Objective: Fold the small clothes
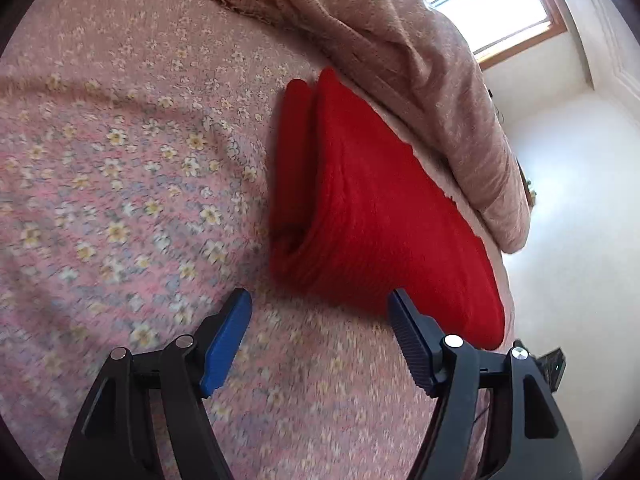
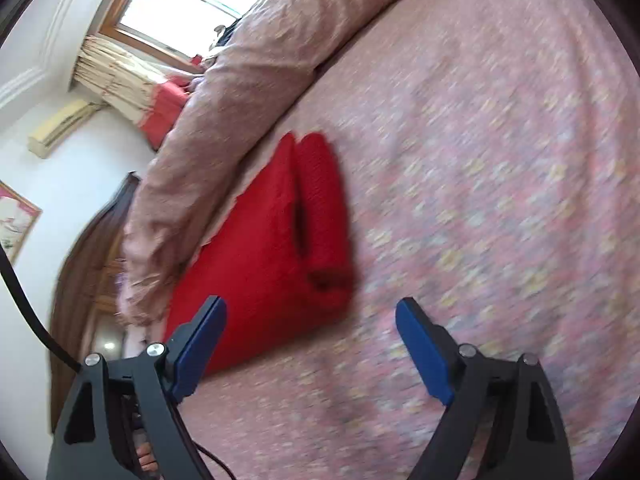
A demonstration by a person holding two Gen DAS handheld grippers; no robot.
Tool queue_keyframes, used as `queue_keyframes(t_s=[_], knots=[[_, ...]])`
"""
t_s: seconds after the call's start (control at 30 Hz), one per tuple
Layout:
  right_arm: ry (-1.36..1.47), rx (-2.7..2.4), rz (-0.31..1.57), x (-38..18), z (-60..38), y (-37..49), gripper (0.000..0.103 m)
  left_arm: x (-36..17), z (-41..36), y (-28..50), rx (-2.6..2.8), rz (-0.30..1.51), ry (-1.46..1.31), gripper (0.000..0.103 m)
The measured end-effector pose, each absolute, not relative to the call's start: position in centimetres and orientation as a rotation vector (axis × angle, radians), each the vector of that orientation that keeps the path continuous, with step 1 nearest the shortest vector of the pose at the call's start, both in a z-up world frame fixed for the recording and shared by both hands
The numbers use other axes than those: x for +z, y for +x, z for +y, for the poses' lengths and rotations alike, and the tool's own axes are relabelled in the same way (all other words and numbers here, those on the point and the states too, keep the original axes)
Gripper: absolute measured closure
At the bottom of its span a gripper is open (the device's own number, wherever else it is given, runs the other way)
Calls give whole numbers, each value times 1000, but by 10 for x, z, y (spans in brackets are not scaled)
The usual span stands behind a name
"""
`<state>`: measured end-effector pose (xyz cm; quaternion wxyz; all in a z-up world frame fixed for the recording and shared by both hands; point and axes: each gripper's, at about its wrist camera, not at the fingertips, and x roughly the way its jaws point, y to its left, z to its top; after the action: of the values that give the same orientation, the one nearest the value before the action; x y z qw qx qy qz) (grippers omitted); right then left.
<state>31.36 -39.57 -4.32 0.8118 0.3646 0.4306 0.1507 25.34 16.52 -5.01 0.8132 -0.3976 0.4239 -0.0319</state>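
A red knit garment (image 1: 368, 208) lies folded into a thick wedge on the pink floral bedsheet (image 1: 120, 152), one edge rolled over beside the main fold. My left gripper (image 1: 320, 296) is open and empty, just short of the garment's near end. In the right wrist view the same red garment (image 2: 264, 248) lies ahead and to the left. My right gripper (image 2: 310, 304) is open and empty, its left finger over the garment's near edge. Both views are blurred by motion.
A bunched beige quilt (image 1: 420, 60) lies along the far side of the garment; it also shows in the right wrist view (image 2: 224, 92). Beyond it are a window (image 2: 180, 0), white walls, an air conditioner (image 2: 60, 126) and a dark wooden headboard (image 2: 88, 256).
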Motion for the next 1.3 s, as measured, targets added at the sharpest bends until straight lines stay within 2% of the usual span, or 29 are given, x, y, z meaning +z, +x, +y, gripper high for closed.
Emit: queue_keyframes(t_s=[0.1, 0.23, 0.27, 0.3, 0.33, 0.37, 0.47, 0.67, 0.93, 1.1, 1.2, 1.3], knots=[[762, 325, 916, -46, -385, 319, 12, -55, 171, 268, -80, 881, -942, 25], [767, 338, 911, -48, -370, 341, 12, -56, 174, 290, -75, 864, -1009, 25], [749, 322, 918, -49, -366, 345, 13, -57, 171, 294, -67, 868, -1010, 27], [722, 296, 924, -48, -361, 350, 15, -57, 171, 297, -60, 873, -1007, 48], [686, 267, 925, -47, -354, 354, 29, -59, 170, 300, -55, 888, -1003, 65], [659, 247, 933, -47, -350, 357, 68, -64, 170, 302, -63, 916, -1012, 80], [699, 234, 968, -53, -352, 357, 76, -66, 174, 294, -111, 896, -1041, 84], [861, 262, 988, -54, -371, 322, 78, -50, 172, 264, -143, 891, -997, 87], [860, 315, 981, -23, -385, 229, 78, -37, 162, 162, -212, 935, -933, 87], [810, 323, 996, -28, -389, 153, 77, -37, 147, 108, -189, 966, -807, 85], [714, 323, 987, -37, -385, 130, 72, -29, 135, 102, -131, 970, -660, 76], [644, 305, 946, -36, -382, 129, 59, -13, 129, 94, -71, 944, -591, 73]])
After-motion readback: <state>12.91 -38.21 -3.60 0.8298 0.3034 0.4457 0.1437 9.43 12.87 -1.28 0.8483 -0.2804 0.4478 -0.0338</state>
